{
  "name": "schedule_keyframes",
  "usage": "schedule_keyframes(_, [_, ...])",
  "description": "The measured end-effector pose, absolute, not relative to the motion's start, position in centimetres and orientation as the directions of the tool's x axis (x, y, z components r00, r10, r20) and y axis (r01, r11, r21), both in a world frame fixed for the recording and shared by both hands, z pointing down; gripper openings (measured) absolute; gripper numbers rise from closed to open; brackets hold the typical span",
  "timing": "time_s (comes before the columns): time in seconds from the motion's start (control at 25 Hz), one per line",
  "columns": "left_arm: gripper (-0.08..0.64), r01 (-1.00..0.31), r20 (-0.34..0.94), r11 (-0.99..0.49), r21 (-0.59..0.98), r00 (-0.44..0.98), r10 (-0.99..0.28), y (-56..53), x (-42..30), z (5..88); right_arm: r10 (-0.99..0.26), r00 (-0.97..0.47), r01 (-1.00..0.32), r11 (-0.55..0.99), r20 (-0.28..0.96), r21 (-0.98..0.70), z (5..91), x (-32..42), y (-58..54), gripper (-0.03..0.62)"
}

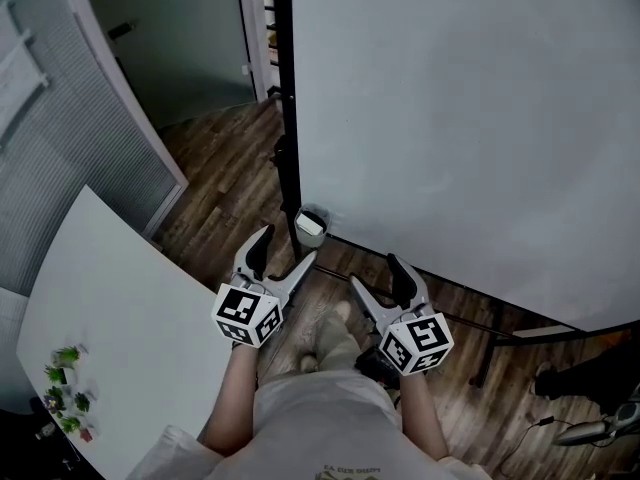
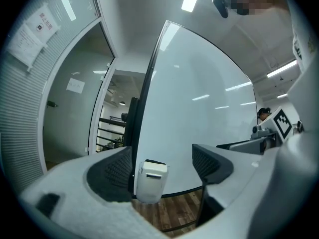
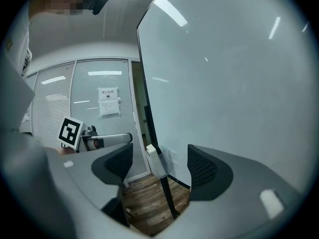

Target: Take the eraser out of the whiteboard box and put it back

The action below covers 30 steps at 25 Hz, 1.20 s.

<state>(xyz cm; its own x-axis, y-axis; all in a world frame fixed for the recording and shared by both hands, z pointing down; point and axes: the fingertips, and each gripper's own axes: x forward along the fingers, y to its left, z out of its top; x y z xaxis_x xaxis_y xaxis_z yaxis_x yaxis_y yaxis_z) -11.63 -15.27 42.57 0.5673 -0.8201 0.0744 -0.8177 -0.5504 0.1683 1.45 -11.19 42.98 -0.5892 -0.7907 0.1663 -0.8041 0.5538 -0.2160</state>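
1. Head view: the left claw [image 1: 283, 253] and the right claw [image 1: 375, 276] are held side by side over the wooden floor [image 1: 225, 173], both pointing towards the bottom edge of the whiteboard [image 1: 450, 118]. The whiteboard box [image 1: 311, 228] hangs at the board's lower left corner, just beyond the left claw's tips and apart from them. A white bench [image 1: 130, 308] lies at the left. From this height I cannot make out what is in the box.

2. Left gripper view: the left claw [image 2: 162, 166] is released, its jaws wide apart with nothing gripped. The box [image 2: 148, 188] shows in the gap, further off against the board's dark frame. The eraser [image 2: 154, 168] stands in it, its top sticking out above the rim.

3. Right gripper view: the right claw [image 3: 154, 163] is also released and empty. The box [image 3: 164, 168] is seen edge-on in the far gap, well clear of both jaws, with the pale eraser [image 3: 151, 152] poking out of its top. The left gripper's marker cube [image 3: 70, 132] shows at the left.

4. Progress, as a judgement: the eraser is in the box and neither claw touches it, so nothing of the task shows as done. Reaching in, gripping, lifting out and putting back appear to be all left, and the left claw is the nearer one.
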Motion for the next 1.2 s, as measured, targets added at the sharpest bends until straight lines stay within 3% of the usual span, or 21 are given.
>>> schedule_keyframes(1.2, [0.341,-0.835,0.178,-0.549,0.030,0.545,-0.819,-19.3,-9.1,46.1,-0.773,-0.595,-0.801,0.548,0.218,-0.242,46.1,3.6,-13.9,0.341])
